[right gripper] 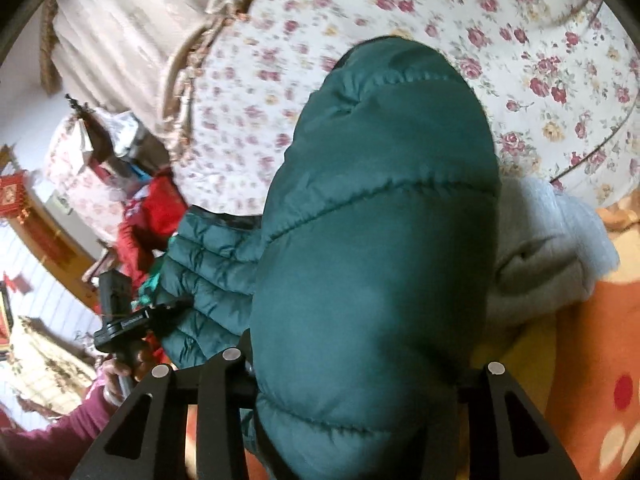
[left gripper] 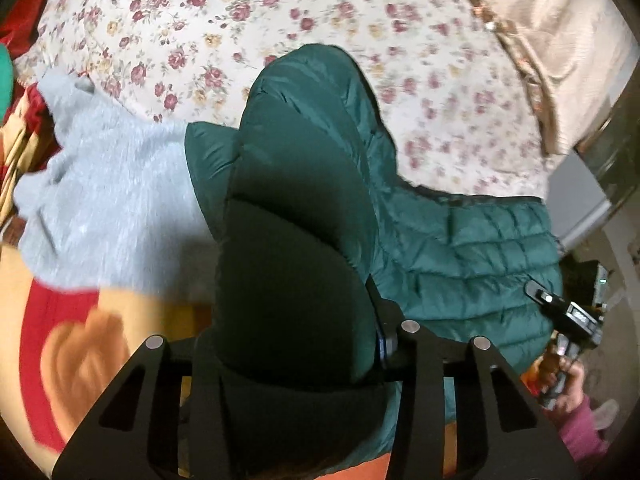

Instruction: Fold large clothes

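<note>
A dark green quilted puffer jacket [left gripper: 472, 256] is held up over the bed between both grippers. My left gripper [left gripper: 296, 320] is shut on a bulging fold of the jacket that hides its fingertips. It also shows at the lower left of the right wrist view [right gripper: 160, 312], clamped on the jacket's edge. My right gripper [right gripper: 360, 340] is shut on another puffy part of the jacket [right gripper: 380, 208], which covers its fingers. In the left wrist view the right gripper [left gripper: 540, 294] bites the jacket's right edge.
A grey fleecy garment [left gripper: 108, 208] lies on the bed to the left, also in the right wrist view [right gripper: 552, 248]. A floral bedsheet [left gripper: 280, 12] lies beyond. A red and orange blanket [left gripper: 60, 340] is below. A beige headboard [left gripper: 560, 40] stands behind. Red clothes [right gripper: 156, 212] lie beside the bed.
</note>
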Action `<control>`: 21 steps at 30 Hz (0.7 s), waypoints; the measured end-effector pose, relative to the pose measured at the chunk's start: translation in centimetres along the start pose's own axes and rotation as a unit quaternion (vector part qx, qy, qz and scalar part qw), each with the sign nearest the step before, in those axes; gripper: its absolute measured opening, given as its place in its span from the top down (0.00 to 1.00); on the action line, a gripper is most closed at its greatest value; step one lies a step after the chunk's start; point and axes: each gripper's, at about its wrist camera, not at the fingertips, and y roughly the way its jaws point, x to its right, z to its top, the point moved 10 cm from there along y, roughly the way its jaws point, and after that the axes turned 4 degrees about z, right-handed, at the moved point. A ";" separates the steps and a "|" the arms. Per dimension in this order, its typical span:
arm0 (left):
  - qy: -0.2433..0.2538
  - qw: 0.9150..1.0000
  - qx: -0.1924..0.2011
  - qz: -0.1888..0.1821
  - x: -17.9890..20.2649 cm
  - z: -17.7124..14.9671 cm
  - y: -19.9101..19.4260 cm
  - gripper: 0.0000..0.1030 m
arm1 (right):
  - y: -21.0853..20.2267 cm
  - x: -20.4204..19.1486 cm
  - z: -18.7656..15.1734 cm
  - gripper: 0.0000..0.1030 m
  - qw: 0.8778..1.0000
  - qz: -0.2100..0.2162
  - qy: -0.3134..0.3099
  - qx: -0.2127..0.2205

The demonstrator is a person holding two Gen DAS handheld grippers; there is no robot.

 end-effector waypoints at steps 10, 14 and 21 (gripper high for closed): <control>0.022 0.991 -0.066 0.110 -1.3 -9.0 -1.6 0.25 | -1.4 4.8 -10.3 0.24 0.980 -0.160 0.048 -0.105; -0.003 0.990 -0.043 0.132 -1.6 -9.2 -1.6 0.21 | -1.7 5.1 -10.7 0.19 0.979 -0.181 0.059 -0.077; 0.057 0.974 0.013 0.221 -0.2 -8.2 -5.7 0.21 | -6.1 2.1 -9.3 0.18 0.964 -0.265 -0.002 -0.029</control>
